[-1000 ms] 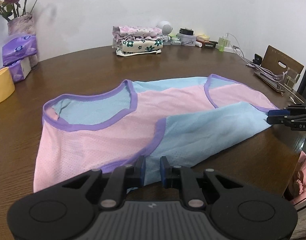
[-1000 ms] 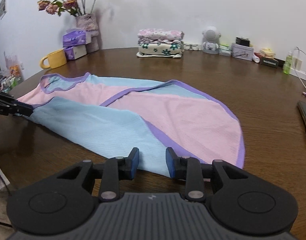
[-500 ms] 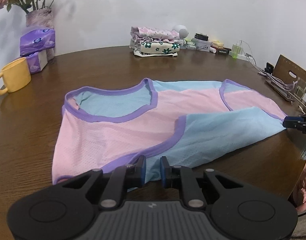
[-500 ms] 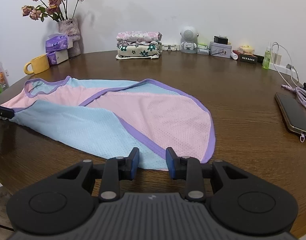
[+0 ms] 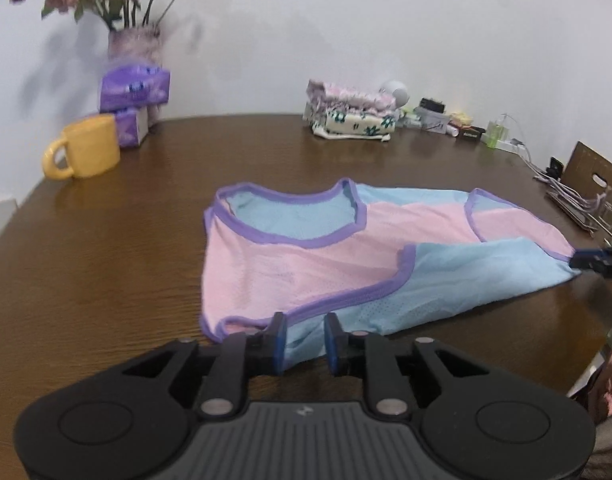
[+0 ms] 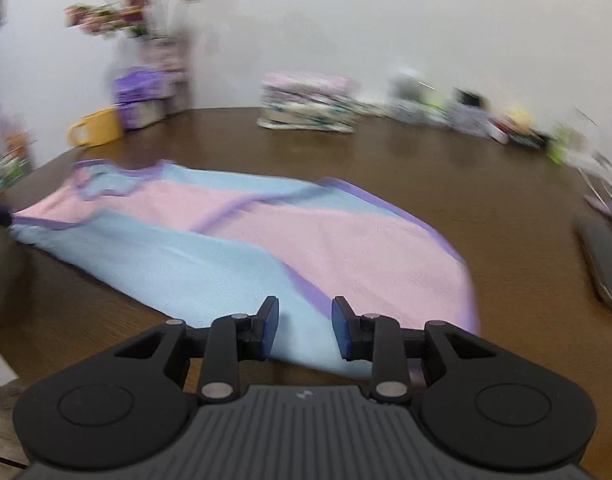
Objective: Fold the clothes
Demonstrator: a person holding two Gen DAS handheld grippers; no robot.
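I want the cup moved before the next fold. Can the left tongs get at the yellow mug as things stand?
Probably yes. The left tongs are open and hold nothing, and bare table lies between them and the yellow mug; the vest lies to one side.

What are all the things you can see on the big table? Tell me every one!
vest: one, pink and blue with purple trim, spread across the near middle of the table.
table: one, dark brown wood.
mug: one, yellow, far left.
tissue packs: at least two, purple, stacked behind the mug.
flowers in a vase: one bunch, dusty pink, far left by the wall.
folded clothes: one pile, floral, by the back wall.
small items: several, mixed colours, too blurred to name.
left gripper: one, black with blue pads, open, at the vest's near edge.
right gripper: one, same colours, open over the vest.
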